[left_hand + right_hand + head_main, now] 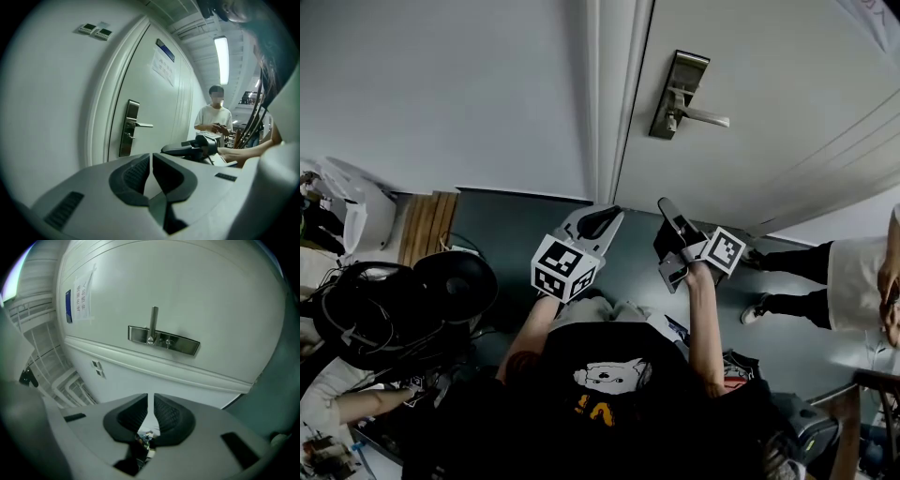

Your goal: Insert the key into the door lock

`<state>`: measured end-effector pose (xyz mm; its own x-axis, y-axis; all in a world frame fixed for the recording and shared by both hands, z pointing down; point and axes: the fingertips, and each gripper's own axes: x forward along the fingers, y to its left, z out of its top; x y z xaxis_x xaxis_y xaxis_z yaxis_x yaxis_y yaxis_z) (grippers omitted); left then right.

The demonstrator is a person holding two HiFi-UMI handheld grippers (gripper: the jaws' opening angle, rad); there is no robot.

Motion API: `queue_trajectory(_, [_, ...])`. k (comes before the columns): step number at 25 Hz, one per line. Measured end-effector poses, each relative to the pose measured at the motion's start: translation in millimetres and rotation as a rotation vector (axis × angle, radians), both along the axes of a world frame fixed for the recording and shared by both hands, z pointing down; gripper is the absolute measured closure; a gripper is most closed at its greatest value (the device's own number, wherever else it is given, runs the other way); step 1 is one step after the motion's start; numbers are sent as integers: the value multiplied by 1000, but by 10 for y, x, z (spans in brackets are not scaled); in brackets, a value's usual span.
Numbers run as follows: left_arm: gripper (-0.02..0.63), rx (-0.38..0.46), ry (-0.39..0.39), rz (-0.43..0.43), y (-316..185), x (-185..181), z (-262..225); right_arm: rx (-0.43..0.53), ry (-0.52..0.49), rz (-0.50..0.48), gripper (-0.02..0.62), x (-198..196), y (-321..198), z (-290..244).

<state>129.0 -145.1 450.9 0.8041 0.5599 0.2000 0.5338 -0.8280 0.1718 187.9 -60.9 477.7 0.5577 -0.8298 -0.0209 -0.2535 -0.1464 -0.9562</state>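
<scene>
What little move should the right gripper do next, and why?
Probably ease the right gripper forward toward the lock plate on the door. Its jaws are pinched on a small shiny thing low between them, likely the key, but the gripper hangs well short of the door, so nothing can reach the lock yet.

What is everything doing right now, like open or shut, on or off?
Door: shut.
Door handle: level, not pressed down.
Left gripper: jaws together, holding nothing.
Right gripper: jaws together on a small shiny thing, probably the key.
Lock: no key in it yet.
Ceiling light: on.
</scene>
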Motion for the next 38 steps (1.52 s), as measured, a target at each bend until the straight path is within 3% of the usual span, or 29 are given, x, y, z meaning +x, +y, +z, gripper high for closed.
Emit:
queue_trajectory(9, [583,-2,-60,3,285,0,146,-20,-9,-3,566,-322,276,136])
queue_trajectory(21, [583,-4,-92,-26,797,-643,190,-76,35,-76,569,-1106,605,72])
queue_trajectory(32, [583,6,-98,-54,945,-1159,126,-181,150,-121,583,-1659,651,-63])
queue_trajectory(38, [583,-13,-92,-47,1013,-1272,103,-237,243,-110,588,-1774,672,-193])
